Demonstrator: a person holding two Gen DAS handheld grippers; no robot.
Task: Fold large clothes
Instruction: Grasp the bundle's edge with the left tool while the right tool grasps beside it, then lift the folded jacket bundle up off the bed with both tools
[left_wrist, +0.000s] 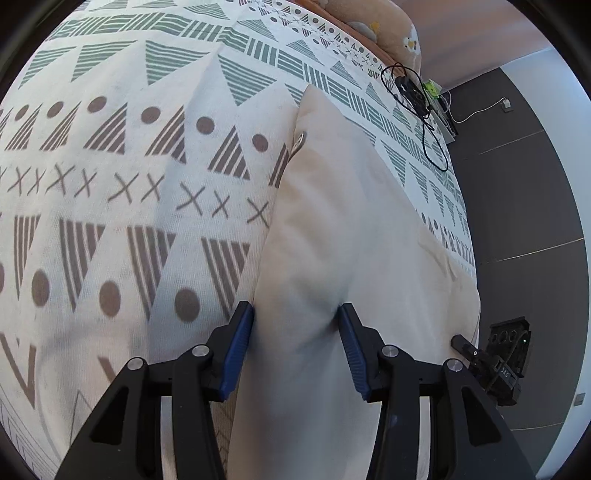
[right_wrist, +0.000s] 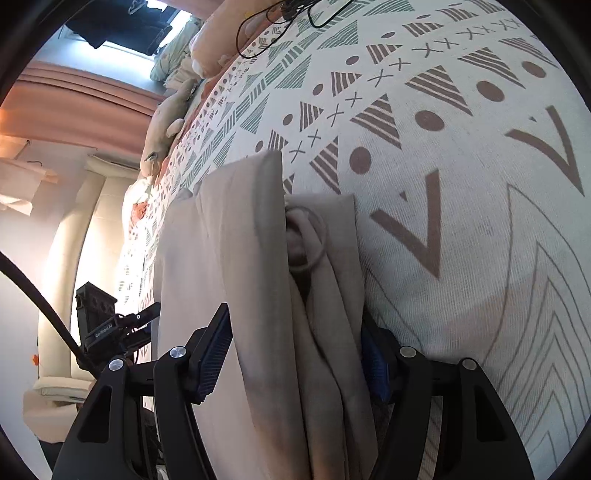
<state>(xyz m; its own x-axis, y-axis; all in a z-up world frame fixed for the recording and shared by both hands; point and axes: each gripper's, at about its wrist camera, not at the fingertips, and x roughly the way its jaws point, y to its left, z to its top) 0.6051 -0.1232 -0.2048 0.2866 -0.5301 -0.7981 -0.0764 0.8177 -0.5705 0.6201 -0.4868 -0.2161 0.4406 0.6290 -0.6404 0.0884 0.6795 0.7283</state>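
A large beige garment (left_wrist: 332, 206) lies on a patterned bedspread (left_wrist: 129, 155). In the left wrist view my left gripper (left_wrist: 295, 317) is open, its blue-padded fingers (left_wrist: 240, 343) straddling the garment's smooth edge. In the right wrist view the same garment (right_wrist: 229, 229) shows a folded, bunched edge with a ring-shaped loop (right_wrist: 306, 240). My right gripper (right_wrist: 295, 332) is open, its jaws wide on either side of that bunched edge. The right pad is partly hidden behind cloth.
The bedspread (right_wrist: 461, 166) covers the bed. Black cables and a small device (left_wrist: 413, 92) lie near the bed's far edge, with plush pillows (left_wrist: 384, 33) beyond. Dark floor (left_wrist: 517, 221) is to the right. The other gripper (left_wrist: 498, 354) shows at the bed edge.
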